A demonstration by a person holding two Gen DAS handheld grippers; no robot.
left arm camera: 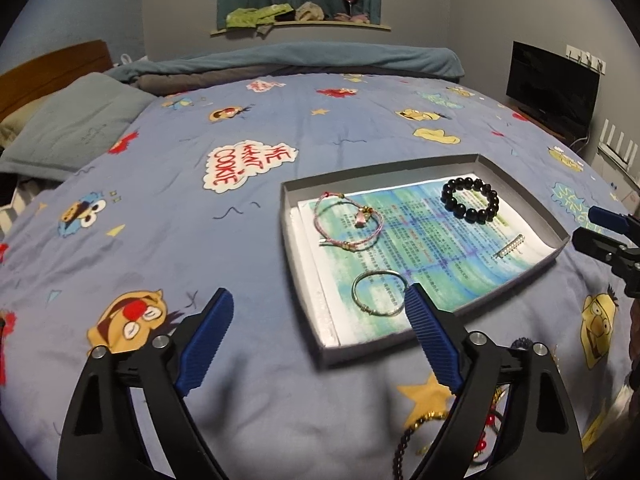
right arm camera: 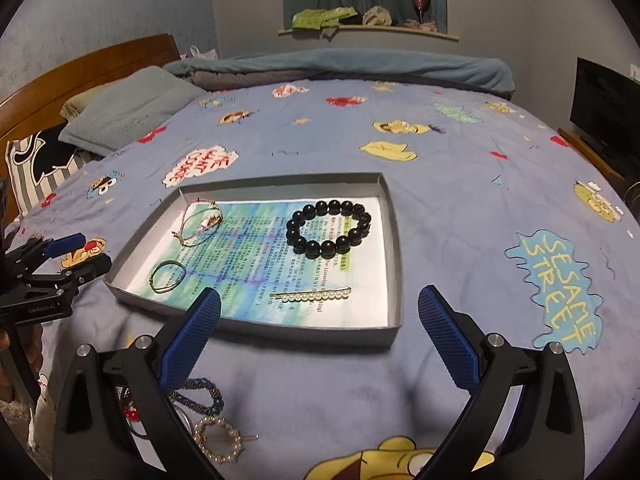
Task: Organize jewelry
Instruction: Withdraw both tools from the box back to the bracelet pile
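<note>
Right wrist view: pearl hairpin [right arm camera: 311,295] lies crosswise in the grey cardboard tray [right arm camera: 394,248]; round black bead bracelet [right arm camera: 329,228] behind; right gripper [right arm camera: 320,312] and left gripper [left arm camera: 318,312] gape, empty.

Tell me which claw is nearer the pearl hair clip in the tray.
Right. The right claw hovers open just in front of the pearl hair clip; the left claw is open across the tray, beside the silver bangle.
</note>
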